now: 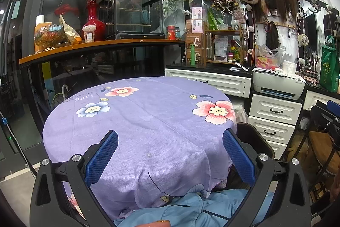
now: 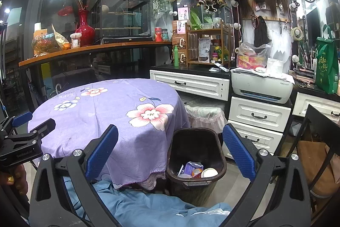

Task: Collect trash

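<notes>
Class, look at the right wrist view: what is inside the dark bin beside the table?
The bin holds a crumpled purple wrapper, an orange-labelled packet and a white round lid or cup. Anything beneath these, and the bin's near inner wall, is hidden.

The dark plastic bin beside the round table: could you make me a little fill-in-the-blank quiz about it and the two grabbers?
1. The dark plastic bin stands on the floor beside the round table with the ____ flowered cloth.
2. The crumpled wrappers and white cup lie ____ the bin.
3. Both the left gripper and the right gripper have their blue-padded jaws ____.
4. Each gripper holds ____.

Missing words: purple; inside; open; nothing
</notes>
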The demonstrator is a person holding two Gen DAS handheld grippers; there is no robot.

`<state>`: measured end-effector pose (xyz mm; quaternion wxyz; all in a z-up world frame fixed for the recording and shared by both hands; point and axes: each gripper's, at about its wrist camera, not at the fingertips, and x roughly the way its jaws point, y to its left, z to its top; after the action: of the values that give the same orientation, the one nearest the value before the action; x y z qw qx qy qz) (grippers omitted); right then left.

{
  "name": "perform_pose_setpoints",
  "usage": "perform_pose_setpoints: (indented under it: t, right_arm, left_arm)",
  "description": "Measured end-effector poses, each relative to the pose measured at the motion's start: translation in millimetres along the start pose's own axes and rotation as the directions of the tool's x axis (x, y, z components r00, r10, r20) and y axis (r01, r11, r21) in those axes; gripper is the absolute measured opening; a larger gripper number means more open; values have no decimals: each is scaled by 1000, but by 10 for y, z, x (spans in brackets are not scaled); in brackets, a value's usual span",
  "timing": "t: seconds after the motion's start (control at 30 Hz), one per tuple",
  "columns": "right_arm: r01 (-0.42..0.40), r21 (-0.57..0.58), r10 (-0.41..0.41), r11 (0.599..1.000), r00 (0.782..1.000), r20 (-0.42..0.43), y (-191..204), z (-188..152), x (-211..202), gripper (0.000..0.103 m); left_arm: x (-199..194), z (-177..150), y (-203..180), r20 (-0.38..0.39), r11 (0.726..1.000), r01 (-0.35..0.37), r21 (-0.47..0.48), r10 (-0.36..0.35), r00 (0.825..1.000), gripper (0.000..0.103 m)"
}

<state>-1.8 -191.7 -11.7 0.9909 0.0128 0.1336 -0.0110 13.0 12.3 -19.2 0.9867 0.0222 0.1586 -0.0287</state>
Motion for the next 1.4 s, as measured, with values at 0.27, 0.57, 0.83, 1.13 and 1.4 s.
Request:
perform_pose_setpoints:
  t: [0.27,0.57,0.83,1.13,1.4]
  right_arm:
    - [0,2,0,1000,1000,-3,21,-12,5,97]
    - [1,2,-1,1000,1000,-2,25,-11,2,97]
    - [0,3,0,1000,1000,-5,49,-32,-3,97]
    - [0,4,0,1000,1000,-4,62,-36,-9,97]
    - [0,5,0,1000,1000,-6,55,-24,-6,97]
  left_arm:
    - [1,0,-4,-1,1000,2,1,-2,1000,97]
    - [-2,-1,-3,-3,1000,1,1,-1,1000,97]
    - [26,-17,4,2,1000,6,3,-6,1000,98]
    - [44,-30,15,-2,1000,9,6,-9,1000,98]
    - [43,-31,11,-2,1000,5,8,-5,1000,98]
